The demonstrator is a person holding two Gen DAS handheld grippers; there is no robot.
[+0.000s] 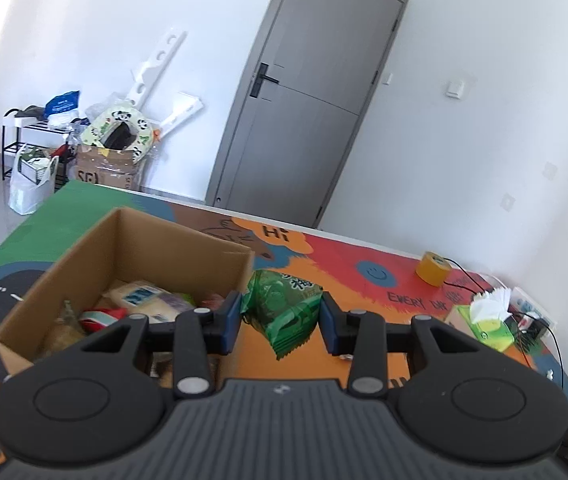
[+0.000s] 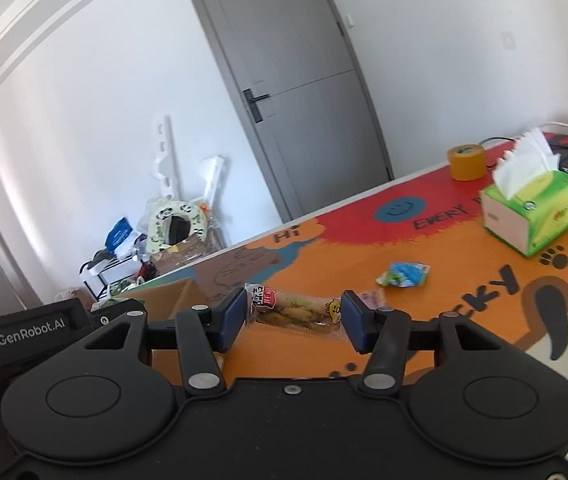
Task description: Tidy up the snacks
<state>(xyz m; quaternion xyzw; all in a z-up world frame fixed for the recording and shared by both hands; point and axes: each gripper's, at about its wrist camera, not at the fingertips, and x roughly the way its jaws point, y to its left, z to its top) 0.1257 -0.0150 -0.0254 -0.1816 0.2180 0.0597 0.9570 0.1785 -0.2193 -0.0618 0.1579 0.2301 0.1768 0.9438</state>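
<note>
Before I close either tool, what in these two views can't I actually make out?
- Cardboard box contents, left wrist view: the left tool covers the near half.
- Green snack packet, left wrist view: contact with the pads unclear.
- Small purple packet, right wrist view: mostly behind the right tool.
- Biscuit packet label: too small to read.

Home rm: grey door, floor clutter.

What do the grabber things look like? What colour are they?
Each hand-held gripper, left and right, is black plastic with two round bumps, a ridged middle, silver screws and blue pads on its fingers. A black block on the left of the right wrist view reads "GenRobot.AI".
</note>
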